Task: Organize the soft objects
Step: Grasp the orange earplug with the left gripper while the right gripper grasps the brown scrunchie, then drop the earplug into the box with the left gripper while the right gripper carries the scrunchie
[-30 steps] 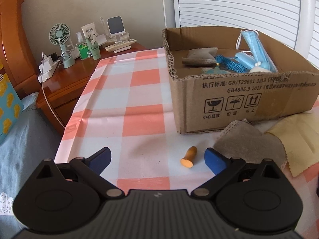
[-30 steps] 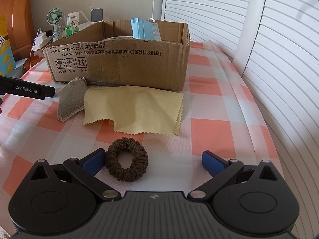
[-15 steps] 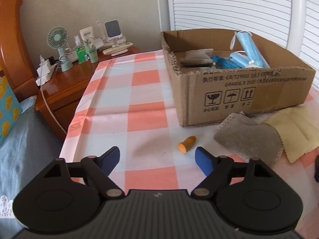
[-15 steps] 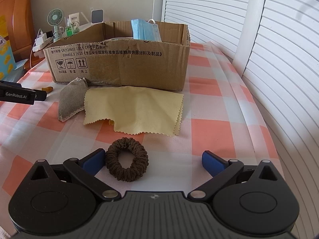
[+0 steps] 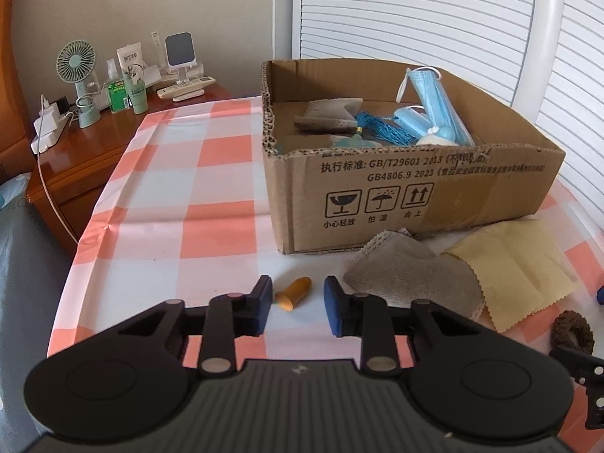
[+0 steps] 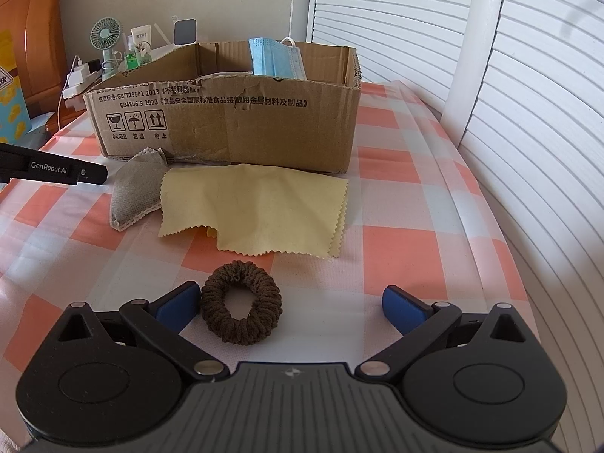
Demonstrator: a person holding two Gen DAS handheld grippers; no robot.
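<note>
A small orange earplug (image 5: 292, 292) lies on the checked cloth between the pads of my left gripper (image 5: 296, 298), whose jaws stand partly closed around it with a gap on each side. A cardboard box (image 5: 415, 196) beyond holds blue masks (image 5: 434, 113), a blue tassel and a grey cloth. A grey cloth pouch (image 5: 407, 279) and a yellow cloth (image 5: 517, 271) lie in front of the box. My right gripper (image 6: 290, 304) is open and low over the table, with a brown scrunchie (image 6: 241, 311) beside its left pad.
A wooden nightstand (image 5: 87, 151) at the far left carries a small fan, bottles, a charger and a remote. White slatted shutters (image 6: 509, 113) run along the right and back. The table edge drops off at the left toward bedding.
My left gripper has moved forward around the orange earplug and its jaws have narrowed from wide open. The right gripper has not moved.
</note>
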